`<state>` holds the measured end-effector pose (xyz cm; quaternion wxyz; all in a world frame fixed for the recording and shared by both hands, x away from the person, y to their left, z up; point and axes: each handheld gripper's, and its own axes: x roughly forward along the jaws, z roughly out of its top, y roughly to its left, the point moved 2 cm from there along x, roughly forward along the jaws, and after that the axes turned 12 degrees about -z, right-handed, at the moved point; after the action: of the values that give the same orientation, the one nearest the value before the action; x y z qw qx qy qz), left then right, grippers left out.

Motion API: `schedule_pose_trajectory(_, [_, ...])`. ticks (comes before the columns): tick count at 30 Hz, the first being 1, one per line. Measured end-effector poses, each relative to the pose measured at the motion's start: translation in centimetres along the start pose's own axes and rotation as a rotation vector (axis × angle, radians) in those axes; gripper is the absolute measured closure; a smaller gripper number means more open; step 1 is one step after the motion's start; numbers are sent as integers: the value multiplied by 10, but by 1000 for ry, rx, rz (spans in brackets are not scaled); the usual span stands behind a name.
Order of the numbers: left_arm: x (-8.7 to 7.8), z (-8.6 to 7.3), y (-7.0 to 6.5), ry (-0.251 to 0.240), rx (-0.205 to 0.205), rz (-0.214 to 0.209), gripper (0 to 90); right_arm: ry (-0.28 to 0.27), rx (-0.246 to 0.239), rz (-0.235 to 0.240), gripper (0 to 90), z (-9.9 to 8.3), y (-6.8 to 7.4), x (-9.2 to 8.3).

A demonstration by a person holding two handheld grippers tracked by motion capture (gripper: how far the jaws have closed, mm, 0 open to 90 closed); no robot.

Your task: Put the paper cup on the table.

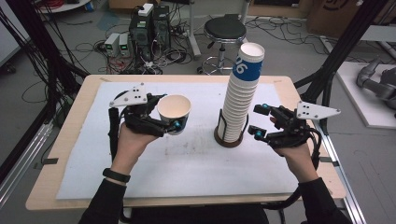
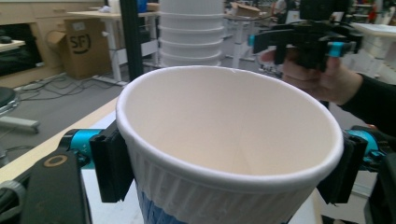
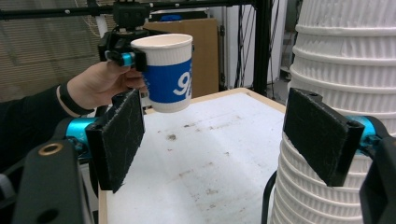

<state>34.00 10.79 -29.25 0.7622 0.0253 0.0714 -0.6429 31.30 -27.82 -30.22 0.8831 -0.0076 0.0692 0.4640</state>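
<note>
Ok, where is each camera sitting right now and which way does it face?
High view: above the person's side, looking forward and down on the table; both forearms, the left claw holding the single cup, and the right claw beside the cup stack.
Left gripper view: rides the left claw, looking across the cup toward the stack and the right claw.
Right gripper view: rides the right claw, open, facing the held cup, stack alongside.
Shared: all show the cup and stack.
</note>
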Motion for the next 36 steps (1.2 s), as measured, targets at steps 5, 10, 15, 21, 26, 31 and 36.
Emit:
schedule_pose_trajectory(5, [-4, -3, 12, -2, 5, 60, 216, -4, -3, 4, 208, 0, -1, 0])
schedule_pose_trajectory(10, [-6, -6, 20, 17, 25, 141, 218, -9, -5, 1, 208, 0, -1, 0])
schedule_pose_trajectory(15, [-8, -9, 34, -3, 6, 191, 218, -4, 0, 4, 208, 0, -1, 0])
schedule_pose_trajectory(21, [-11, -14, 47, -12, -18, 225, 219, -7, 0, 7, 208, 0, -1, 1])
schedule_pose_trajectory(26, [-14, -19, 58, -20, -32, 253, 219, -2, -5, 14, 208, 0, 0, 4])
schedule_pose_trajectory(31, [-14, -37, 70, -53, -54, 281, 222, 8, -8, 17, 208, 0, 0, 5])
schedule_pose_trajectory(36, [-18, -56, 80, -59, -64, 332, 224, 9, -14, 15, 208, 0, 1, 6])
